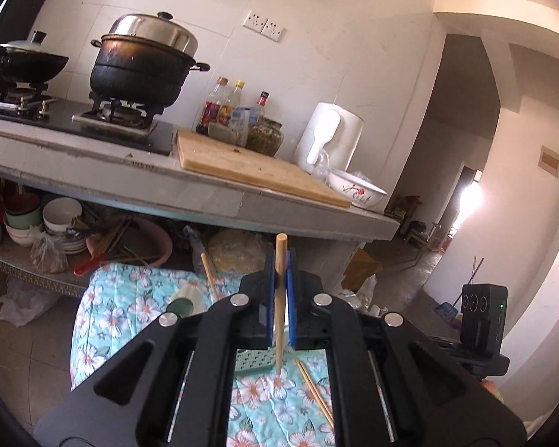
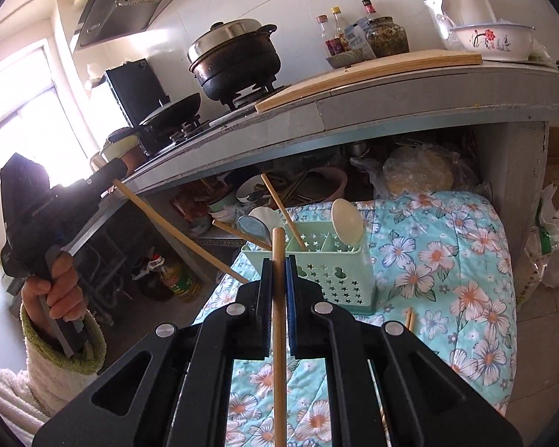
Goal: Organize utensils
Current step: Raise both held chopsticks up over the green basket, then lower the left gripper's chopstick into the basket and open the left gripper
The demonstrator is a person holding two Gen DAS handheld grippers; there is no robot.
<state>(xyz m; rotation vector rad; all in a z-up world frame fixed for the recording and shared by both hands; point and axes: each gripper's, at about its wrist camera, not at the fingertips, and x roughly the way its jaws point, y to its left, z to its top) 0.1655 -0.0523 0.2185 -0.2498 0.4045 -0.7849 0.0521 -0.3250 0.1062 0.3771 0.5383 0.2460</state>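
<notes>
pinching one chopstick (image 2: 278, 320) upright between the right claw (image 2: 278, 260) pads.

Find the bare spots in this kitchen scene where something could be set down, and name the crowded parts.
Free: the floral cloth right of the green caddy, and the cutting board in front of the bottles. Crowded: the shelf under the counter, stacked with bowls, and the caddy itself, already holding spoons and chopsticks.

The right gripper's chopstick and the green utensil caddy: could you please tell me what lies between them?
Nothing: in the right wrist view the chopstick held in the right gripper overlaps the green utensil caddy directly behind it, with no object between them.
</notes>
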